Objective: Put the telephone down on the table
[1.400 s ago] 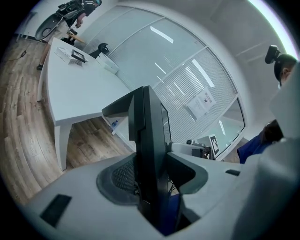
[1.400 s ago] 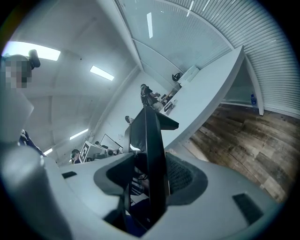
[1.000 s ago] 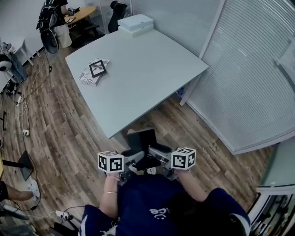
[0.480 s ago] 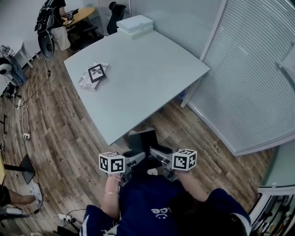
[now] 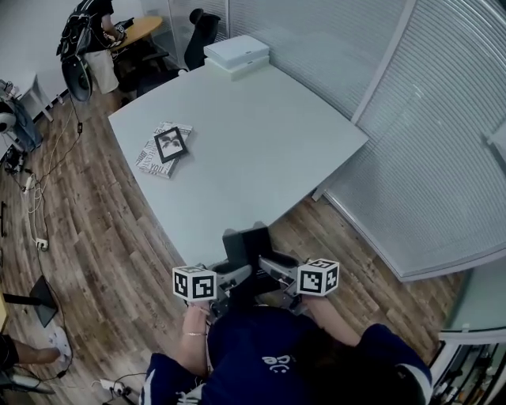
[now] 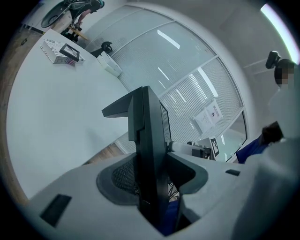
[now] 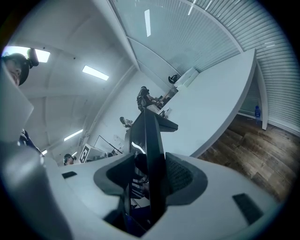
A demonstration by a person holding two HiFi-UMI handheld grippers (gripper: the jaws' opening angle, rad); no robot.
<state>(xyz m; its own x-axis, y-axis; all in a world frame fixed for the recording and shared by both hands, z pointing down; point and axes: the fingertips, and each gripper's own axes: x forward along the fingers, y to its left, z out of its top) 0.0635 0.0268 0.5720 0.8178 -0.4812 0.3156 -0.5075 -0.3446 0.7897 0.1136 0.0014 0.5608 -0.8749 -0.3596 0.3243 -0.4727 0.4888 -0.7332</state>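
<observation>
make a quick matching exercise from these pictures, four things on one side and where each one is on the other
Things:
1. telephone
2. white boxes
3. black frame
4. office chair

Places:
A. on the far corner of the table
B. on the floor beyond the table
C. clamped between the left tool and the right tool
D. lying on magazines near the table's left edge

Pairs: 1-C, 2-A, 3-D, 4-B

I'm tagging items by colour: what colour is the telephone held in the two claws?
Black. The telephone shows best in the left gripper view.
</observation>
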